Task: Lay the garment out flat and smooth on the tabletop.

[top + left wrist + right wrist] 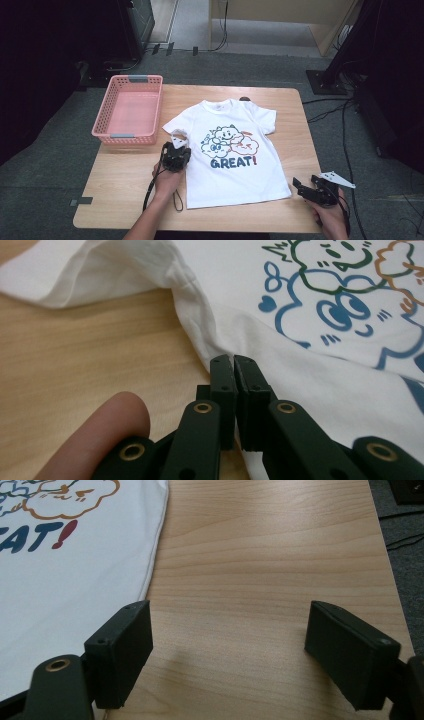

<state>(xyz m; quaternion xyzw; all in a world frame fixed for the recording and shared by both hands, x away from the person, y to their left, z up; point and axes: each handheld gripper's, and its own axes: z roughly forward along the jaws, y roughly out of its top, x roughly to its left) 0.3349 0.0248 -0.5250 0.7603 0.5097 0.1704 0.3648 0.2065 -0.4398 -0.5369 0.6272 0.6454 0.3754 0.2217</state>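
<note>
A white child's T-shirt (235,165) with a cartoon print and the word GREAT lies flat, front up, on the wooden table (120,190). My left gripper (176,150) rests at the shirt's left side edge, just below the sleeve. In the left gripper view its jaws (233,362) are pressed together with the T-shirt's (310,375) white side seam pinched between the tips. My right gripper (300,185) hovers off the shirt's lower right corner. There the right gripper (230,630) stands open over bare wood, beside the T-shirt's (75,570) hem.
An empty pink plastic basket (159,107) stands at the table's far left corner. Bare wood shows left of the shirt and along the front edge. Cables and stand bases lie on the grey floor behind and to the right.
</note>
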